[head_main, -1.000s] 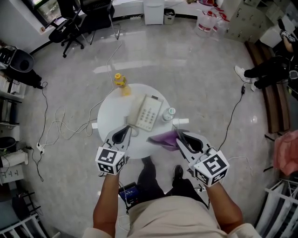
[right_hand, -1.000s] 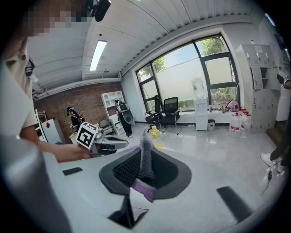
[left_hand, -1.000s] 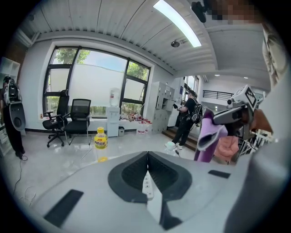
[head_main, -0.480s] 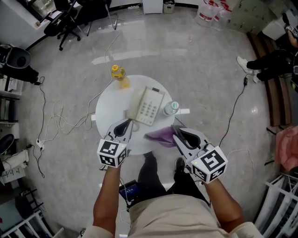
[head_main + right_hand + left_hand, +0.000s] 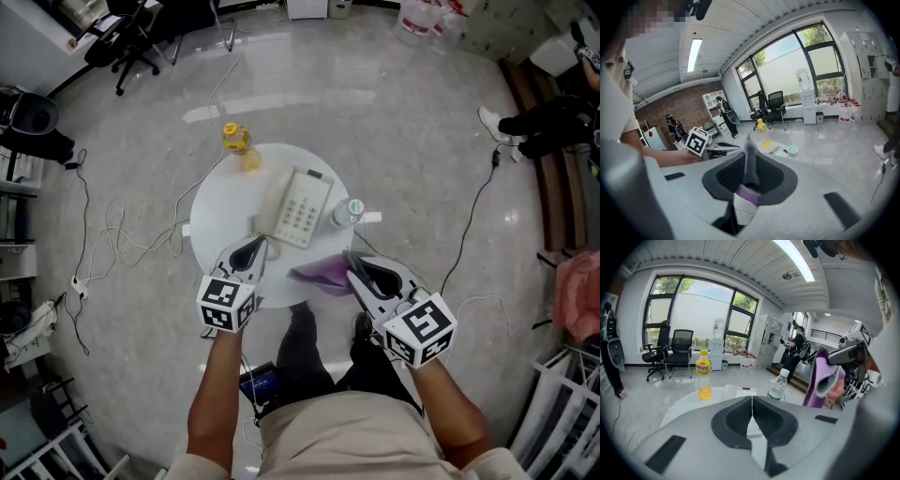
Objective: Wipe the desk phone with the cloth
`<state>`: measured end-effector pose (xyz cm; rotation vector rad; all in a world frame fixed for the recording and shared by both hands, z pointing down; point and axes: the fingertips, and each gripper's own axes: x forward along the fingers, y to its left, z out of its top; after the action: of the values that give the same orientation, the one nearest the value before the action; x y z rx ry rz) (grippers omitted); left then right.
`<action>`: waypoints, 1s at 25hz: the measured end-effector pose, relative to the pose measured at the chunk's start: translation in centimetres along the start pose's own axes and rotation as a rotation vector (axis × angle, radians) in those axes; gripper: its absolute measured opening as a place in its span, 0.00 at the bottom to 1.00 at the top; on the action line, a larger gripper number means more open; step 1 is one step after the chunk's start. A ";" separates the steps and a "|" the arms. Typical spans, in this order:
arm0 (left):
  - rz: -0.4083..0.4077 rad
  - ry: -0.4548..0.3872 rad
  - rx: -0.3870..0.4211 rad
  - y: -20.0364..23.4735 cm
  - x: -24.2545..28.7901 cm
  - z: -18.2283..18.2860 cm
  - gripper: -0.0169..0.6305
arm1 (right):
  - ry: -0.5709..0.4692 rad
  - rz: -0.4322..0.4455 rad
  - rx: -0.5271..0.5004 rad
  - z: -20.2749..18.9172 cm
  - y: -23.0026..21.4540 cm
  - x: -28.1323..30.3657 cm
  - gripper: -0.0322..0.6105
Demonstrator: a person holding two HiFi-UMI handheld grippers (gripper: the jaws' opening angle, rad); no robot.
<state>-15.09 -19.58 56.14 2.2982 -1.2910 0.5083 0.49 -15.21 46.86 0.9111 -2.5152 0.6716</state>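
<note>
Approach looks like the step in hand: right tongs point(image 5: 354, 270) pinch the purple cloth point(image 5: 323, 275) over the near edge of the desk point(image 5: 216, 225); left tongs point(image 5: 253, 248), closed and empty, hover near the desk phone point(image 5: 298, 208) at mid-desk. Next: lay the cloth on the phone and rub.

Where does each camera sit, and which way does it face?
Head view: on the person's head, facing steeply down at the table, desk phone, both forearms, left gripper and right gripper.
Left gripper view: on the left gripper, facing along its shut jaws toward the yellow bottle; the person's shirt shows at right.
Right gripper view: on the right gripper, facing along jaws clamped on the purple cloth; the left forearm shows at left.
Shared: both gripper views show the yellow bottle and purple cloth.
</note>
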 end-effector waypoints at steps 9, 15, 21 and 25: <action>0.013 0.019 -0.026 1.1 0.5 -1.7 0.04 | 0.030 0.020 0.010 -1.0 0.4 1.4 0.15; -0.002 0.045 -0.056 0.9 1.6 -2.8 0.04 | 0.059 0.052 0.028 -1.9 0.4 2.7 0.15; -0.011 0.058 -0.070 0.9 3.1 -3.0 0.04 | 0.065 0.060 0.029 -1.9 -0.5 3.7 0.15; -0.024 0.071 -0.068 0.7 4.2 -3.2 0.04 | 0.072 0.059 0.038 -2.4 -1.0 3.9 0.15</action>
<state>-13.92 -21.03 61.14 2.2171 -1.2264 0.5252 -1.19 -16.47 51.11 0.8142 -2.4820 0.7595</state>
